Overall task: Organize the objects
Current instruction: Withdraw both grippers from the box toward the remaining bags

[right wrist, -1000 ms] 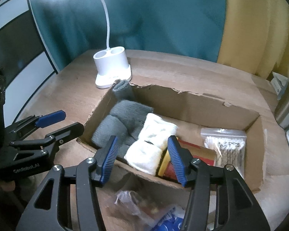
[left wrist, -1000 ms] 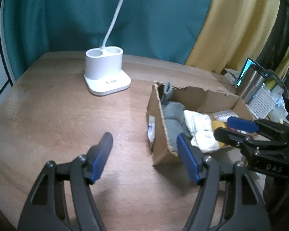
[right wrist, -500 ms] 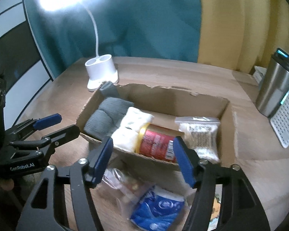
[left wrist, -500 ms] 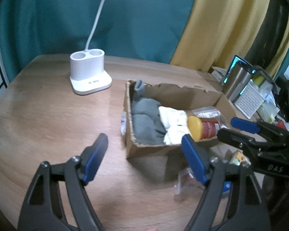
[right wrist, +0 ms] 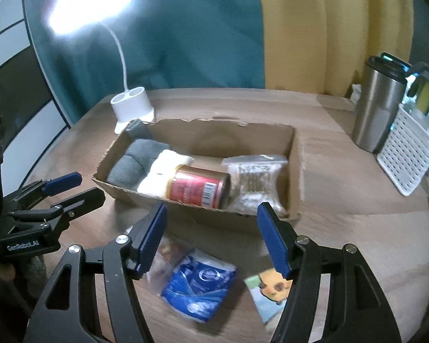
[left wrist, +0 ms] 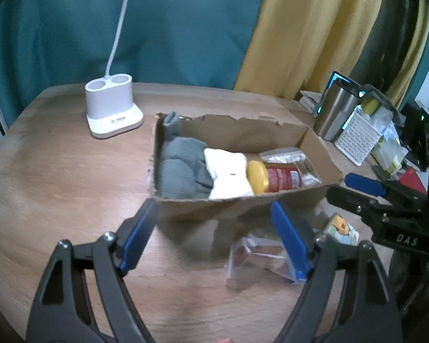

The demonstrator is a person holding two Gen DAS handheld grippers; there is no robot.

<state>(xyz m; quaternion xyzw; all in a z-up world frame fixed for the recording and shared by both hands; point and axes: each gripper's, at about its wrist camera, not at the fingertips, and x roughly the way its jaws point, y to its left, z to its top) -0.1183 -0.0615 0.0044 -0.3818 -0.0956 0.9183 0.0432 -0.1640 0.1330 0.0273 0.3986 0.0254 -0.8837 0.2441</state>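
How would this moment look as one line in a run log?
left tool: opening, empty | right tool: open, empty | cardboard box: packed | blue packet: outside, on table

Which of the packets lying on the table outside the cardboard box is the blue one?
The blue packet, lying between the right tongs. Left of it lies a clear bag; right of it, a pale packet with a cartoon picture.

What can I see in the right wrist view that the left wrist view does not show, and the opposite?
Only the right wrist view shows the lit lamp head and the blue packet clearly. Only the left wrist view shows the jar's yellow lid face-on. Both show the cardboard box, grey socks, white socks, steel tumbler and white basket.
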